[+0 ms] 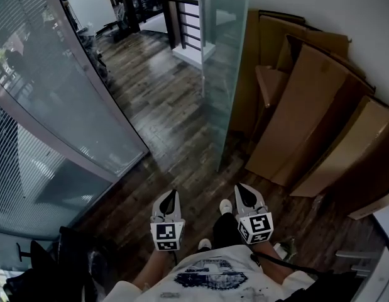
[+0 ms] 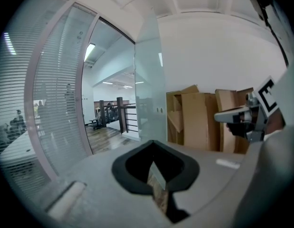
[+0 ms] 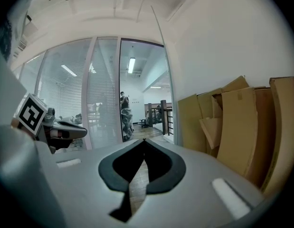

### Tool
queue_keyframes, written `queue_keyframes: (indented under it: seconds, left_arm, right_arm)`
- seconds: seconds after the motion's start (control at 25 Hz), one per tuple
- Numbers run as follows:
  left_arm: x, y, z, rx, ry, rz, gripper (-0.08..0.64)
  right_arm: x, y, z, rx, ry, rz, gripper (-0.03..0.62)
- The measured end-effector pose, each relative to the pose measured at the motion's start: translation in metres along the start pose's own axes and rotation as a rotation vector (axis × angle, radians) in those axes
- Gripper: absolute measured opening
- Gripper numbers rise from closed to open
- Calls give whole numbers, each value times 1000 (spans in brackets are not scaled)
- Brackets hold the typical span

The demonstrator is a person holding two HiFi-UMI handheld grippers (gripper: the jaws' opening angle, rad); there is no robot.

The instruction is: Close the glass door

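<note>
Head view: two grippers are seen at the lower middle of the frame, held side by side above a dark wooden floor (image 1: 158,99), with a marker cube carried on each. The jaws of the left gripper (image 1: 171,200) are seen closed tip to tip in the left gripper view, with nothing held between them; only floor is visible through the gap behind the pads. The jaws of the right gripper (image 1: 246,195) are likewise closed and empty in the right gripper view. The glass door (image 1: 223,55), a frosted upright panel, is seen nearly edge-on ahead of the grippers and slightly to the right, swung open towards the floor's right edge; it is apart from both grippers and touched by neither. Sheets of cardboard (image 1: 313,118) are leaned against the white wall along the floor's right edge, just beyond the door. A curved glass wall (image 1: 62,99) fitted with blinds is run along the floor's left edge. A dark railing (image 1: 181,17) is visible at the floor's far edge, past the doorway. The person's shoes (image 1: 225,206) are seen on the floor between the two grippers.
</note>
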State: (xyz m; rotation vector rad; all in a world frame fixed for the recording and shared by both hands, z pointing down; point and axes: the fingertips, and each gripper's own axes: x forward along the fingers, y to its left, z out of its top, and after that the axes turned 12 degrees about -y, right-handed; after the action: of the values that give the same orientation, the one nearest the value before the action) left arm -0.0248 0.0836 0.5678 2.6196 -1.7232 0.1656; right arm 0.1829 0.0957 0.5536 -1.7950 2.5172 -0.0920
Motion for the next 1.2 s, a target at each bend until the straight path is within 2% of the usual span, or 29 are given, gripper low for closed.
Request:
queue_keyframes:
  seconds: [0.16, 0.56, 0.8, 1.2]
  left_arm:
    - [30, -2, -3, -3, 8, 2, 3]
    - [127, -1, 24, 13, -7, 33, 3]
    - [163, 7, 29, 19, 12, 80, 3]
    - [222, 17, 45, 29, -19, 173, 3]
  right_arm:
    - [25, -20, 1, 2, 1, 12, 8]
    - [105, -80, 12, 18, -6, 65, 8]
    - [146, -104, 14, 59, -10, 112, 8]
    - [205, -152, 16, 61, -17, 187, 8]
